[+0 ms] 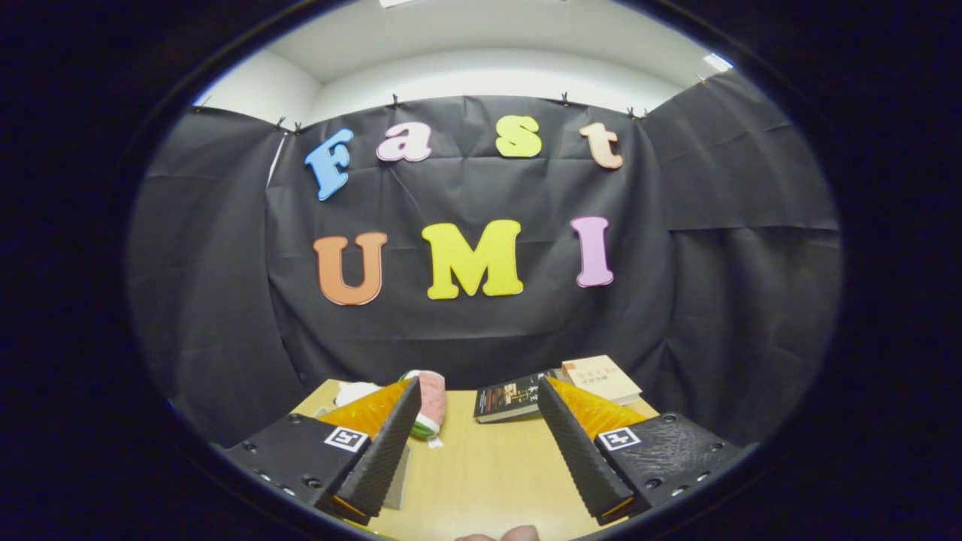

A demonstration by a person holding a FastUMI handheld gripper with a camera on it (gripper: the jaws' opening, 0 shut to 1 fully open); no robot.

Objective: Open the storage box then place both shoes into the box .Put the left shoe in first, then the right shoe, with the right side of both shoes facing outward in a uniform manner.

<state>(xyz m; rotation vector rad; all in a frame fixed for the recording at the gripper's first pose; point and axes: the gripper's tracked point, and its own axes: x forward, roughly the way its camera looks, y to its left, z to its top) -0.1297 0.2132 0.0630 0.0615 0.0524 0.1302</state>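
My gripper [479, 409] is open, its two black ribbed fingers [383, 451] spread wide above a light wooden table [488, 473] with nothing between them. Just beyond the left fingertip lies a pink, white and green soft item [430, 406]; I cannot tell whether it is a shoe. A grey edge [400, 477] peeks out from under the left finger; what it belongs to is hidden.
Two books lie at the table's far side beyond the right finger: a dark one [507, 400] and a beige one [601, 378]. A white object [353, 392] sits behind the left fingertip. A fingertip of a hand [500, 535] shows at the near table edge.
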